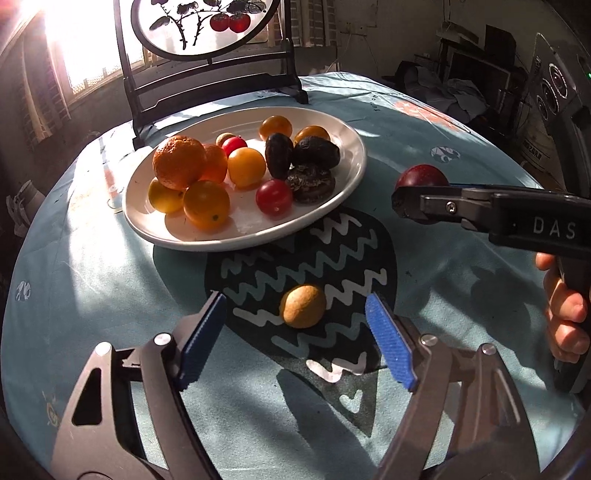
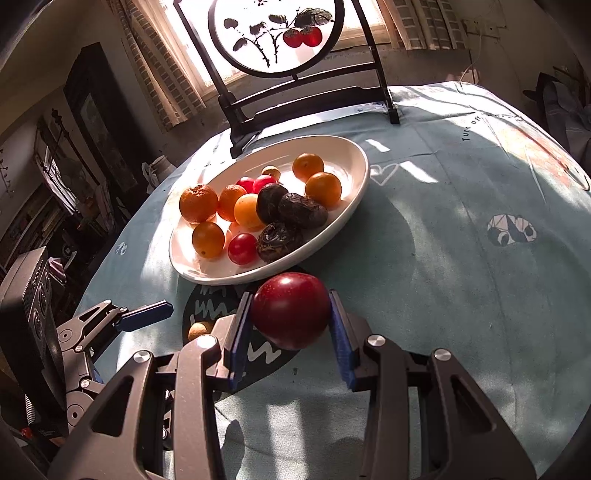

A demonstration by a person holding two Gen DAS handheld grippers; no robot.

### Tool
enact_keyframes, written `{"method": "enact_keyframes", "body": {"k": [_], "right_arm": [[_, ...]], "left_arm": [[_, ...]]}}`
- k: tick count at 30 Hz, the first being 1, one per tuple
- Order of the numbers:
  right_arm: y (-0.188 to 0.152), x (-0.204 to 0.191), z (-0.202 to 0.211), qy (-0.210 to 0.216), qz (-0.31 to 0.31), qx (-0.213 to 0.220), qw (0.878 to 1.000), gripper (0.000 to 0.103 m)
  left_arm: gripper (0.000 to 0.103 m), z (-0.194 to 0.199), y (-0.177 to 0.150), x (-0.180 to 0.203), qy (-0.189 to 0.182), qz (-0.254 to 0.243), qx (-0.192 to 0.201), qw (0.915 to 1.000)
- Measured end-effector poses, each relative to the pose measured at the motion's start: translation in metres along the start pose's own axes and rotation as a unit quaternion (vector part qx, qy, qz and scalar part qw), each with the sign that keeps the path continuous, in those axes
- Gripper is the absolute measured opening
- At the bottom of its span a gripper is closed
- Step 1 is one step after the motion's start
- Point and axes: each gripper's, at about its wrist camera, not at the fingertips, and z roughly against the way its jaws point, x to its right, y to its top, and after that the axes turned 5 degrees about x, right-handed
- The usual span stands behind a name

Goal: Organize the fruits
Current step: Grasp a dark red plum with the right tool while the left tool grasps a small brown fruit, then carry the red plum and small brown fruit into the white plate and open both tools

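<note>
A small tan round fruit (image 1: pixel 303 306) lies on the dark wavy patch of the tablecloth, between the blue pads of my left gripper (image 1: pixel 297 314). The pads stand apart from it on both sides, so the gripper is open. My right gripper (image 2: pixel 291 314) is shut on a dark red plum (image 2: pixel 291 309), held above the cloth just in front of the plate. In the left wrist view that plum (image 1: pixel 421 177) shows at the right, behind the right gripper's finger. The white plate (image 1: pixel 343 173) holds oranges, yellow and red small fruits and dark wrinkled ones.
A dark wooden stand with a round painted screen (image 1: pixel 207 26) rises behind the plate at the table's far edge. The round table wears a light blue printed cloth (image 2: pixel 461 295). A hand (image 1: pixel 565 317) grips the right tool at the right edge of the left wrist view.
</note>
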Motion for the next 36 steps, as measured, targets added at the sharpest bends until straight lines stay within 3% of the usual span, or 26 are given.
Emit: {"method": "enact_keyframes", "body": {"k": [2,6,24,36], "right_arm": [[0.000,0.000,0.000,0.001,0.000,0.001,1.000,0.040],[0.000,-0.001,0.000,0.003,0.000,0.000,1.000,0.040],[0.000,-0.001,0.000,0.000,0.002,-0.001,1.000,0.040],[-0.007,-0.007,0.001,0.020,0.012,-0.008,1.000,0.040]], "left_arm": [[0.070,-0.004,-0.001,0.000,-0.003,0.000,-0.007,1.0000],[0.047,-0.013,-0.001,0.003,-0.011,-0.001,-0.024,0.9996],[0.028,-0.015,0.000,0.011,-0.003,-0.010,-0.017,0.9998],[0.027,0.010,0.000,0.008,-0.030,0.015,0.011,0.9994]]}}
